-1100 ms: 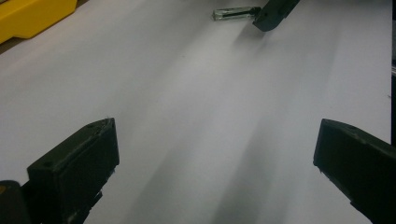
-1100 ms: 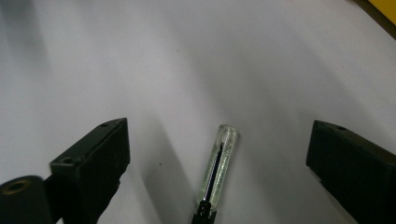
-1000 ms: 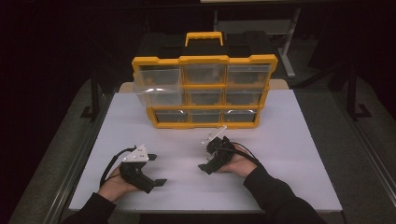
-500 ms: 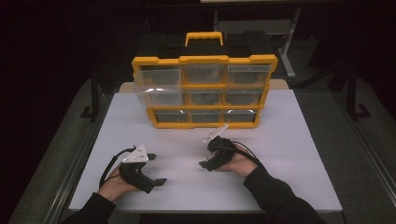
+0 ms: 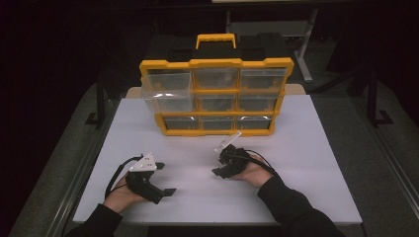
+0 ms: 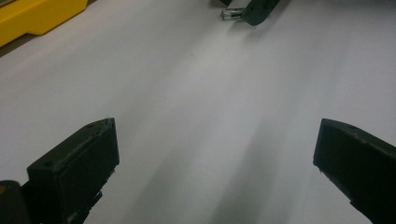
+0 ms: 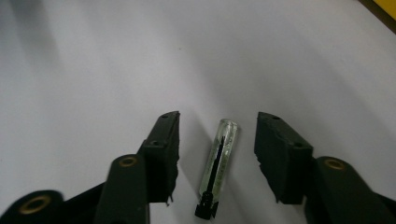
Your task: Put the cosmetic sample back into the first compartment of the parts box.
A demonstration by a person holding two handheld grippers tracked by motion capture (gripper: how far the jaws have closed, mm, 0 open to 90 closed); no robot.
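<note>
Small glass vial (image 7: 218,161): lain flat on worktop (image 5: 306,148) between parted jaws of right gripper (image 7: 218,140), ungrasped. Left gripper (image 6: 215,154): released, empty. No change was recorded since earlier frames; pickup judged pending.

Both forearms reach in low and rest near the table's front. The left gripper (image 5: 165,190) lies with its jaws spread wide, pointing right. The right gripper (image 7: 217,140) points left, jaws parted, nothing clamped.

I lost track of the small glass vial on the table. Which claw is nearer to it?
Right. The glass vial lies between the open jaws of the right claw, untouched; the left claw is off to the side, well apart.
</note>
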